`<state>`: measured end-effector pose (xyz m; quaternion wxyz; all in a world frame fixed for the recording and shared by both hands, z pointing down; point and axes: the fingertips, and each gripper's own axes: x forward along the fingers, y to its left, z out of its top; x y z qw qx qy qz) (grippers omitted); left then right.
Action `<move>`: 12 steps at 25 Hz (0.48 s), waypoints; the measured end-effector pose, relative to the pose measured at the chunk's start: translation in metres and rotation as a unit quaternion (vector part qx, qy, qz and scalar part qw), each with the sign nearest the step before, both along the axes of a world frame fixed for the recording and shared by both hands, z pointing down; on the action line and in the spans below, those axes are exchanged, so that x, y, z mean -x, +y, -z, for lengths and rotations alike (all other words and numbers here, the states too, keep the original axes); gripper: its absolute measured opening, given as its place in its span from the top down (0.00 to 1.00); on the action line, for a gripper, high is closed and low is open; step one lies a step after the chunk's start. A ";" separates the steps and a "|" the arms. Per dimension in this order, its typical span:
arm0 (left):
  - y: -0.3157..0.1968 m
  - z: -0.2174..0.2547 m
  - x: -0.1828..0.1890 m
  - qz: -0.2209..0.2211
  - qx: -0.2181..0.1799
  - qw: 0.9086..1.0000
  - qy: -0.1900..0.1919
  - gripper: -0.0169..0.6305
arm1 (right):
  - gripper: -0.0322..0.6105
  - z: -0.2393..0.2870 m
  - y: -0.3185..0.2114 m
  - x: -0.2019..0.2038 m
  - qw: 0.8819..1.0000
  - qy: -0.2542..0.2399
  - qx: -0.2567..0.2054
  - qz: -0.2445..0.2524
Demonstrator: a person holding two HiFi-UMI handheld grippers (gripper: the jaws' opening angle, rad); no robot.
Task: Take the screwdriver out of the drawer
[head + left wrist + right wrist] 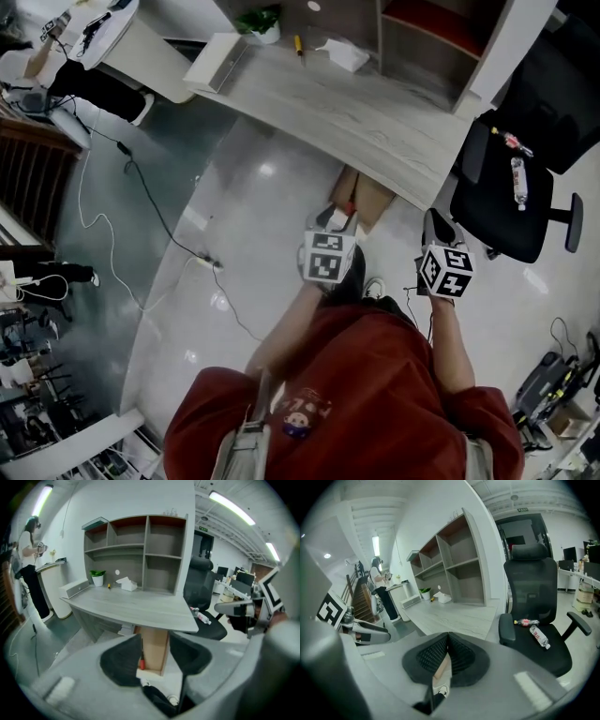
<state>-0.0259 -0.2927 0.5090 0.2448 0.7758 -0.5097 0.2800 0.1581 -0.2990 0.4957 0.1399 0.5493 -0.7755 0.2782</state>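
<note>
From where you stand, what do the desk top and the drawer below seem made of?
The desk top: likely matte grey wood-grain laminate; long grain streaks show. The drawer: light brown wood or board, dull finish; which, I cannot tell.

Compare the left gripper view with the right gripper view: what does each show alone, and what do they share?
Left gripper view only: a red-handled screwdriver in the open drawer, between its parted fingers, and the right gripper. Right gripper view only: its own fingers pressed together, and the left gripper. Both: desk, shelf unit, potted plant, office chair with bottles.
</note>
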 end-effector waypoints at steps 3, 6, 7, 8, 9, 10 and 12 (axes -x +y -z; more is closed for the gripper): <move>-0.010 -0.015 0.004 -0.003 0.012 1.000 -0.001 0.68 | 0.95 -0.013 -0.009 0.008 1.000 0.005 0.009 0.005; -0.018 -0.037 0.009 -0.005 0.027 1.000 -0.003 0.68 | 0.95 -0.026 -0.014 0.017 1.000 0.009 0.021 0.011; -0.019 -0.045 0.009 -0.007 0.035 0.999 -0.002 0.68 | 0.95 -0.031 -0.014 0.020 1.000 0.010 0.027 0.014; -0.019 -0.053 0.010 -0.010 0.044 0.999 -0.002 0.68 | 0.95 -0.036 -0.012 0.024 0.999 0.010 0.034 0.017; -0.019 -0.062 0.011 -0.012 0.053 0.999 -0.001 0.68 | 0.95 -0.042 -0.009 0.029 0.999 0.012 0.042 0.021; -0.020 -0.072 0.012 -0.012 0.062 0.998 0.000 0.68 | 0.95 -0.048 -0.007 0.033 0.998 0.013 0.049 0.024; -0.029 -0.094 0.016 -0.010 0.074 0.997 0.006 0.68 | 0.95 -0.063 -0.010 0.043 0.998 0.013 0.057 0.033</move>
